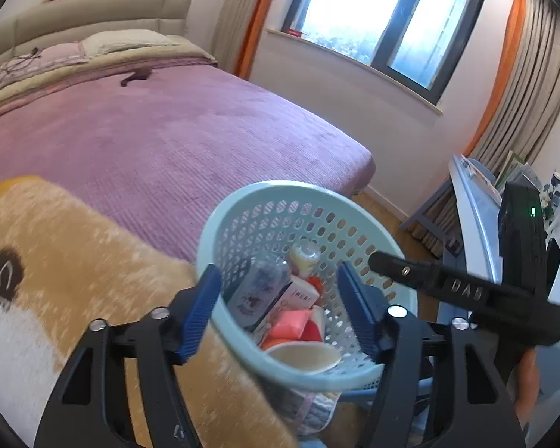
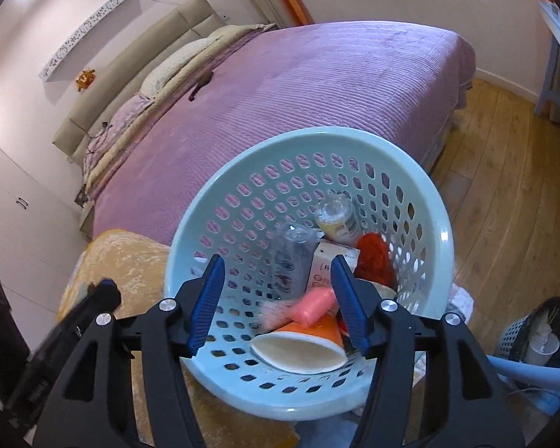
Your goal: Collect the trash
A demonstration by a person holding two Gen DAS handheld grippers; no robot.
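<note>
Bedroom setting: a wide bed (image 1: 175, 138) under a purple ribbed cover fills the background, with a plush orange blanket (image 1: 86, 261) at its near corner and wooden floor (image 2: 504, 194) to the side. Standing against that corner is a pale blue perforated basket (image 2: 418, 194), already loaded with a clear plastic bottle (image 2: 293, 257), a small jar (image 2: 336, 218), a carton (image 2: 326, 265), a pink wrapper (image 2: 313, 304), something red (image 2: 373, 257) and an orange paper cup (image 2: 302, 347) lying on its side nearest the rim. Collecting looks largely done; no loose trash shows on the bed or floor, though a dark item (image 1: 136, 76) lies near the pillows. Both the left gripper (image 1: 280, 306) and the right gripper (image 2: 276, 298) hover over the basket mouth, jaws parted and holding nothing, with the trash below and between the fingers.
</note>
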